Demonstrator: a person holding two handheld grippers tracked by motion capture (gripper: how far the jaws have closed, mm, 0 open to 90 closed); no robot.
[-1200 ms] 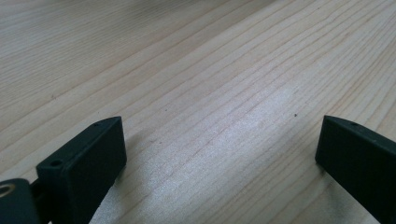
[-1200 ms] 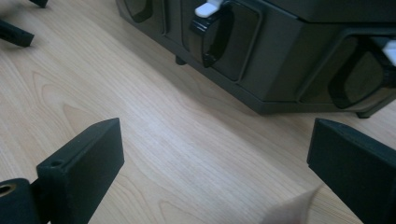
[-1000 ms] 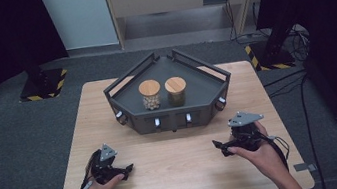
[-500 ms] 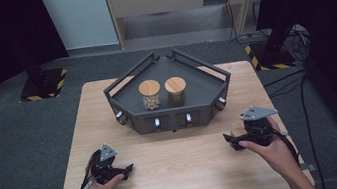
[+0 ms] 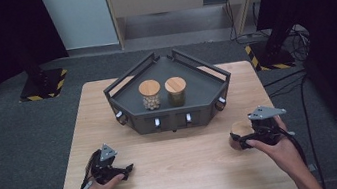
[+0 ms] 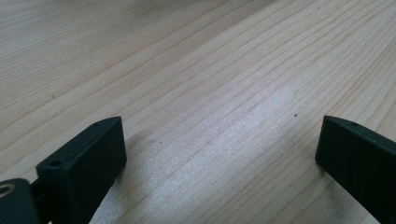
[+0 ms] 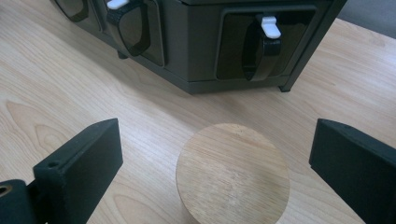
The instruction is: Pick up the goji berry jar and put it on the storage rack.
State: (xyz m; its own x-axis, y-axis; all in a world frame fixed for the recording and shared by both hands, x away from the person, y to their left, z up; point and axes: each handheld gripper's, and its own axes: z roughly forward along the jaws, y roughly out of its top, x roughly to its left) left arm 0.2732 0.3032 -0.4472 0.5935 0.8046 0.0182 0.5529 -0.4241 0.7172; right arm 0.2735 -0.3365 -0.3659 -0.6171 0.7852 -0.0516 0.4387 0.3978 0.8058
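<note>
Lid (image 7: 232, 170): round wooden disc, flat on the table (image 5: 178, 174), between your right gripper's (image 7: 219, 158) spread jaws, near the tray's (image 5: 206, 91) front.
Handling: you likely faced a light, stiff, smooth piece; its low rim gave little purchase.
Hold: you did best closing the jaws across the rim, on opposite edges.
Right gripper: open, grasping nothing.
Left gripper (image 6: 219, 144): open over bare wood, holding nothing.

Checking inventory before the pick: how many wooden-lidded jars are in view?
3. Two stand side by side on the dark tray: left jar, right jar. The third jar sits on the table between the right gripper's open jaws.
</note>
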